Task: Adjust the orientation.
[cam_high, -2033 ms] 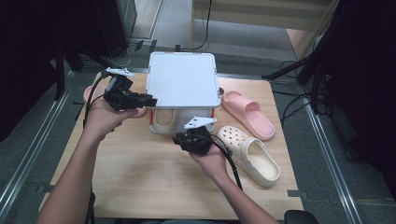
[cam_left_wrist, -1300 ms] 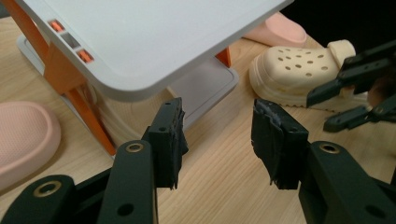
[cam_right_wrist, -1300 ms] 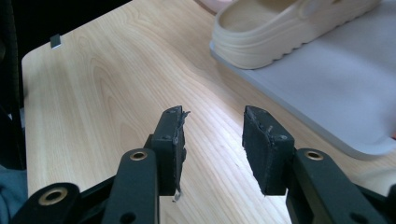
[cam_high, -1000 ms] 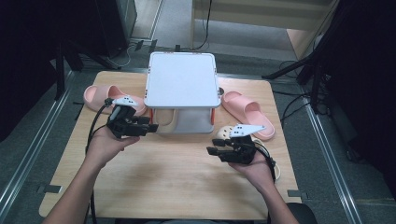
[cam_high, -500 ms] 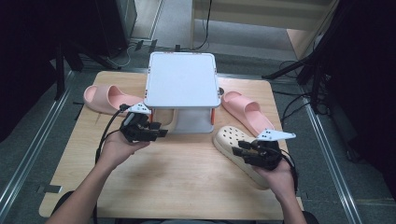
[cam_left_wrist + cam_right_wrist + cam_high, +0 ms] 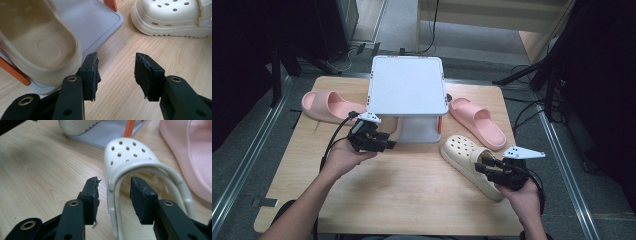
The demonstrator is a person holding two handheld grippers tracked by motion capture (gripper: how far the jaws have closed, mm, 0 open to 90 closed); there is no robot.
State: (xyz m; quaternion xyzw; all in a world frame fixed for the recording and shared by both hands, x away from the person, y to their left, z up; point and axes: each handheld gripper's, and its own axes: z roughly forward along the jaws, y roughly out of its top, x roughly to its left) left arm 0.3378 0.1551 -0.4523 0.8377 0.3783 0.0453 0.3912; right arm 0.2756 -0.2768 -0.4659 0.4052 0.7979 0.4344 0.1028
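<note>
Shifted rightward, right gripper (image 6: 487, 165) straddles the clog's (image 6: 462, 150) rim, jaws apart, heel hidden.

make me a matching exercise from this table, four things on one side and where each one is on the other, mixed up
Things
1. clog
2. left slide
3. right slide
4. beige slipper

Places
A. on the rack's bottom shelf, by the left gripper
B. on the table left of the rack
C. its side wall between the right gripper's open jaws
D. on the table right of the rack, beyond the clog

Pairs: 1-C, 2-B, 3-D, 4-A
</note>
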